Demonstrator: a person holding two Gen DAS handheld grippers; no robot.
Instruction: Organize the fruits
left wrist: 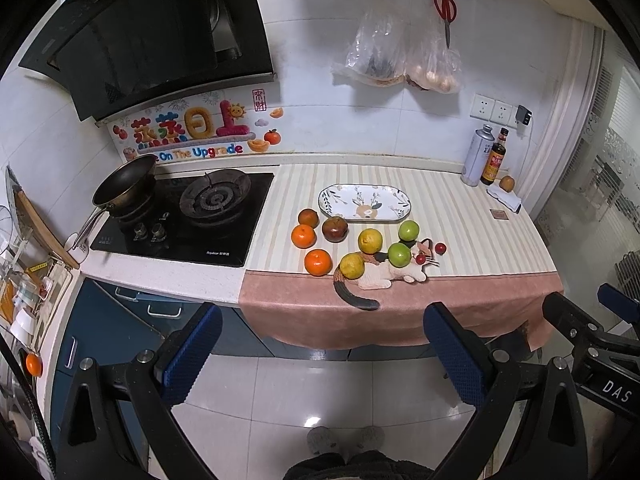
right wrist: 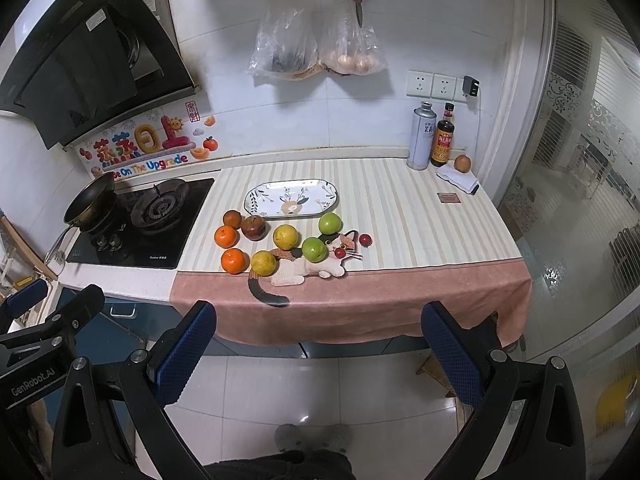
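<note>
- The left tool [left wrist: 320, 344] hangs in the air out in front of the table [left wrist: 460, 208], over the tiled floor, aimed forward and slightly down at the fruit; its two blue-padded fingers [left wrist: 192, 352] stand wide apart with nothing between them.
- The right tool [right wrist: 320, 340] is held level with it, just beside it, also short of the table edge; its fingers [right wrist: 452, 356] are spread fully and it grips nothing.
- The oval patterned plate [right wrist: 256, 200] lies bare on the striped cloth, toward the wall.
- All the fruit sits in front of the plate, nearer the tools: a brownish fruit [right wrist: 232, 219] and a dark red apple [right wrist: 253, 227] just at the plate's front left rim, two oranges [right wrist: 226, 237] [right wrist: 233, 261] further front on the left.
- Two yellow fruits [right wrist: 285, 237] [right wrist: 263, 263] lie front of the plate's middle, two green fruits [right wrist: 329, 223] [right wrist: 314, 249] front of its right end.
- A cat-shaped mat [right wrist: 304, 268] lies under the nearest yellow and green fruits, with two small red fruits [right wrist: 365, 239] beside it.
</note>
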